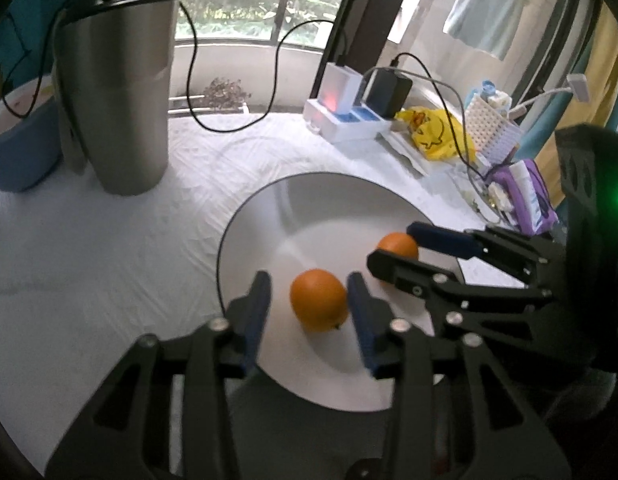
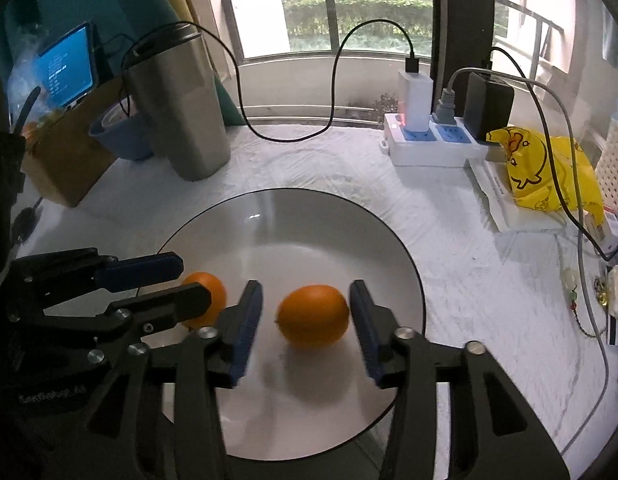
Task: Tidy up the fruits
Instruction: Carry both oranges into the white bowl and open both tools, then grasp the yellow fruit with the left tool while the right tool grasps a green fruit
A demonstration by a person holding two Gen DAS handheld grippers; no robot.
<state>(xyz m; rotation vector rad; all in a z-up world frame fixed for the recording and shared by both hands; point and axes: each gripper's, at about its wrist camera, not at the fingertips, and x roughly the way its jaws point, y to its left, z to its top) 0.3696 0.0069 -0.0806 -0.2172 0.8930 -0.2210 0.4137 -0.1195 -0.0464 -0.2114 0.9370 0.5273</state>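
Two oranges lie on a white plate [image 1: 309, 216] [image 2: 289, 232] with a dark rim. My left gripper [image 1: 309, 316] stands open around the left orange [image 1: 319, 300], with a gap showing at its left pad. My right gripper [image 2: 305, 320] is open around the right orange [image 2: 313, 316], which rests on the plate with a small gap at the left pad. In the left wrist view the right gripper [image 1: 391, 245] straddles its orange [image 1: 397, 244]. In the right wrist view the left gripper [image 2: 189, 280] partly hides the other orange [image 2: 207, 292].
A steel tumbler [image 1: 117, 92] and a blue bowl [image 1: 21, 136] stand at the back left. A power strip [image 2: 429, 144] with chargers, a yellow bag [image 2: 545, 168] and black cables lie at the back right. A cardboard box [image 2: 65, 164] sits far left.
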